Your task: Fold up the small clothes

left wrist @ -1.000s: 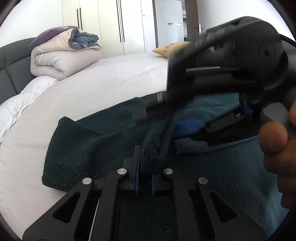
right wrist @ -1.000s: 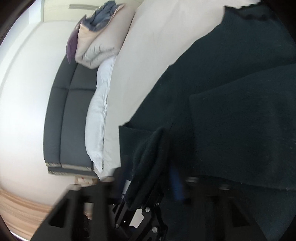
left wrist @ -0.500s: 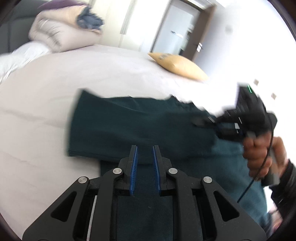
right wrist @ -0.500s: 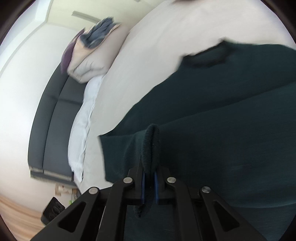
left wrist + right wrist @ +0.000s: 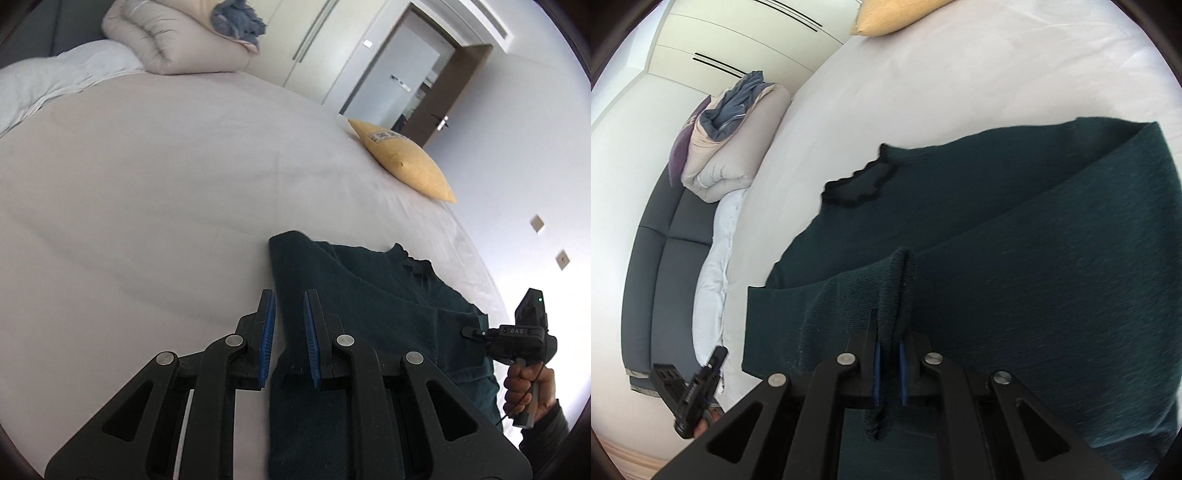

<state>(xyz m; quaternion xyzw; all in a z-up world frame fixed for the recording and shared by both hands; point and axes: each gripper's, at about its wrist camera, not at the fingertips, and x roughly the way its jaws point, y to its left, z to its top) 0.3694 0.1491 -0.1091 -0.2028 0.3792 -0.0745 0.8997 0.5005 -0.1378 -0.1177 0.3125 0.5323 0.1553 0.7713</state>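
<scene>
Your dark green knitted sweater (image 5: 1015, 258) lies spread on the pale grey bed (image 5: 166, 184), neckline toward the far side, one sleeve already laid across the body. It looks soft and limp with a slightly thick knit, so expect it to sag and drag rather than hold shape. Your right tongs (image 5: 889, 363) are nearly closed, pinching a ribbed fold of the sweater's edge. Your left tongs (image 5: 289, 332) stand slightly apart, gripping nothing, over the sweater's edge. Take hold at hems or cuffs, where the doubled knit gives the firmest bite.
</scene>
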